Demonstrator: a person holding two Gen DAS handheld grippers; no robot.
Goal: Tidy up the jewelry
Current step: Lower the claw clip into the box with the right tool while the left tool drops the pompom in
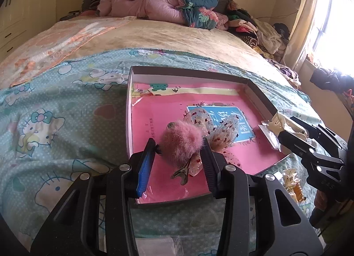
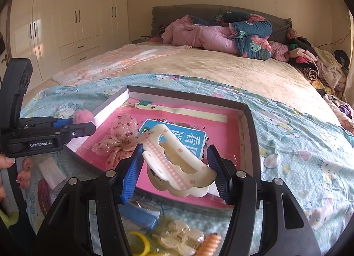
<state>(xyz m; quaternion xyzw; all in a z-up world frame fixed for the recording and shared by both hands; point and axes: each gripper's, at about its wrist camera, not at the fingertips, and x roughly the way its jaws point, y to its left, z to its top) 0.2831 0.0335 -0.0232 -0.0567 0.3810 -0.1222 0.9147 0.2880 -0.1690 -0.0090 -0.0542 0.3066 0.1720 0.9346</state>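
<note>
"GenRobot.AI" stands on the left gripper (image 2: 83, 126)'s black body.

The far half of the tray (image 2: 247, 123) floor is left bare, bounded by low walls. Its near left is occupied by a bow (image 2: 120, 138). The bed (image 2: 221, 72) beyond is open; clutter (image 2: 177, 236) is heaped before the tray.

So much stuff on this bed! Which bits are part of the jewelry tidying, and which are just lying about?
Part of the job:
- pink fluffy hair clip, held in the left tool
- cream claw clip, held in the right tool
- sequinned bow in the box
- box
- loose clips beside the box

Just lying about:
- rolled quilt
- clothes pile
- wardrobe
</note>
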